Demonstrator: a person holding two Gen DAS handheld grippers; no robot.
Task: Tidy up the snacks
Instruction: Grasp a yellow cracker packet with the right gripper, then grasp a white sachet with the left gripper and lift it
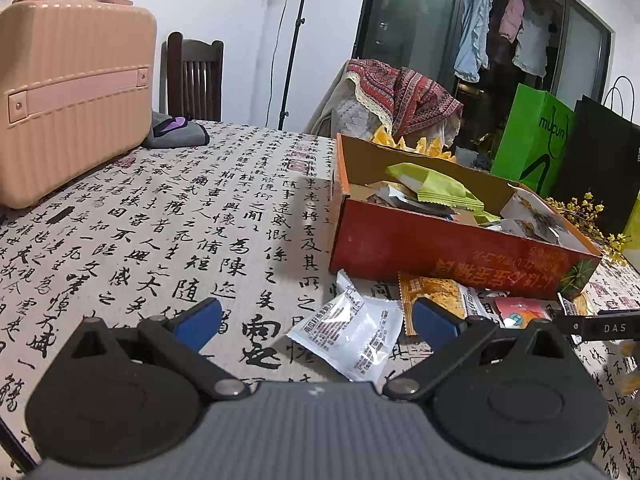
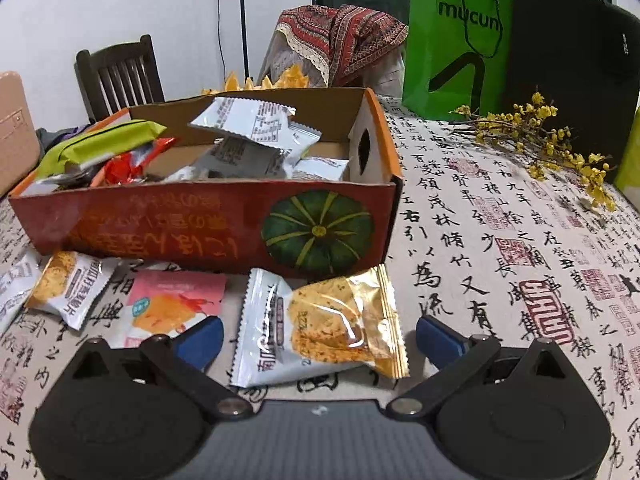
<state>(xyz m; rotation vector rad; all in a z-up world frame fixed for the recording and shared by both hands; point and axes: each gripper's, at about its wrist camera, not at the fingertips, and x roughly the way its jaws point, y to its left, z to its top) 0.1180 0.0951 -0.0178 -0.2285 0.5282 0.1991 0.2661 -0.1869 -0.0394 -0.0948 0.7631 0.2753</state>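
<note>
An orange cardboard box (image 1: 440, 244) with a pumpkin print (image 2: 316, 230) holds several snack packets, among them a green one (image 1: 436, 188). Loose packets lie on the tablecloth in front of it. My left gripper (image 1: 316, 320) is open, with a white packet (image 1: 352, 336) lying between its fingers on the table. My right gripper (image 2: 318, 340) is open around a clear-and-gold cracker packet (image 2: 320, 328) that rests on the table. A pink packet (image 2: 176, 308) and a small cracker packet (image 2: 68, 284) lie to its left.
A pink suitcase (image 1: 68, 92) stands at the table's far left beside a grey pouch (image 1: 176, 132). A green paper bag (image 2: 456, 44), a black bag (image 2: 572, 68) and a yellow flower sprig (image 2: 552, 136) sit at the right. Chairs stand behind the table.
</note>
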